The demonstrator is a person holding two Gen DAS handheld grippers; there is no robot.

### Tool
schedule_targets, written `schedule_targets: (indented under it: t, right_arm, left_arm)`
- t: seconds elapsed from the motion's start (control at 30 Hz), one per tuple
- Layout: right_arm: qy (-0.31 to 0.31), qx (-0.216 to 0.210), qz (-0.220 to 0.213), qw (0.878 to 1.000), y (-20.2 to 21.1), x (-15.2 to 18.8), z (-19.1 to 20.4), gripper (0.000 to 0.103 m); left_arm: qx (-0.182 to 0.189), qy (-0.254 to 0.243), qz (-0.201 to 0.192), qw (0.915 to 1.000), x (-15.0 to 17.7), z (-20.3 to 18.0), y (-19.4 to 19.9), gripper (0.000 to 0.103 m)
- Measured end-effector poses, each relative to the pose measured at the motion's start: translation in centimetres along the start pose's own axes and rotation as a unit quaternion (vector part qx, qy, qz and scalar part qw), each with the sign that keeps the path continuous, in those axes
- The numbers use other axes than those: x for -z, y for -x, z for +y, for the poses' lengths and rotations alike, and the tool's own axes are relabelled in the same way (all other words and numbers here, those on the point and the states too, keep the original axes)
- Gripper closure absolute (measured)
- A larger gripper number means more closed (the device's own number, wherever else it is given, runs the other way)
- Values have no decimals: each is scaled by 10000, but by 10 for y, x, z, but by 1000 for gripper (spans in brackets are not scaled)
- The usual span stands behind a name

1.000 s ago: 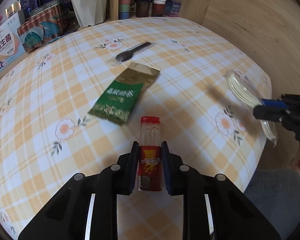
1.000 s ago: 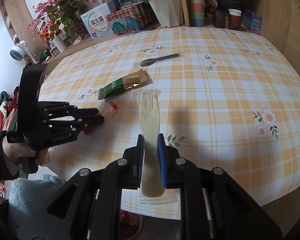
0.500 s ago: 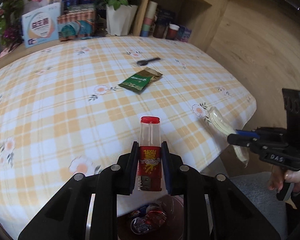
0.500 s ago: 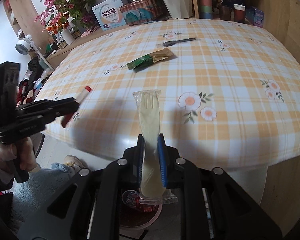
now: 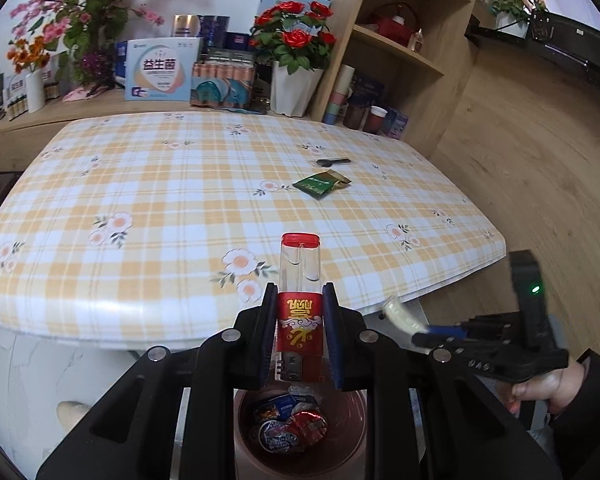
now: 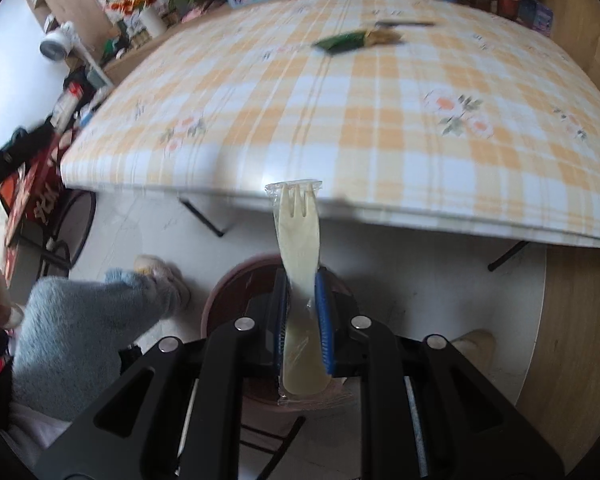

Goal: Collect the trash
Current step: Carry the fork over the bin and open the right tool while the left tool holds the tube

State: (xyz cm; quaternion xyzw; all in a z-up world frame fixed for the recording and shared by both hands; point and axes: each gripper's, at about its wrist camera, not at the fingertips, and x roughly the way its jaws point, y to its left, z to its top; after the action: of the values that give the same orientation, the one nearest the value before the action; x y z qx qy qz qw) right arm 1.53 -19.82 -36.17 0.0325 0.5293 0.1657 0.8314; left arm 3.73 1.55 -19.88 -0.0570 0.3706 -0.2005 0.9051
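- box (image 5: pixel 159 70) on the shelf, far beyond the left fingertips and to their left: large blue "益生菌"; a "G"-like logo at its lower left corner, small print under the title too small to read
- lighter (image 5: pixel 300 312) clamped between the left fingers: gold characters on the red label, upside down here, not legible
- right gripper (image 5: pixel 416 330) body, to the right of the left fingers: raised "DAS"
- green sachet (image 5: pixel 321 183) on the tablecloth, ahead of the left fingertips: pale print, unreadable
- right wrist view: too blurred, nothing legible
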Motion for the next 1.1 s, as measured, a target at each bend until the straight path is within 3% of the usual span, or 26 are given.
schedule_targets:
  t: [0.27,1.1]
  right_arm:
    - [208,155,747,9969,-56,26,20,85]
    - [180,31,661,9976,-50,20,27,85]
  left_arm:
    - [-146,274,-43,9995,17,25,24,81]
    - [-185,384,-74,9991,17,35,26,81]
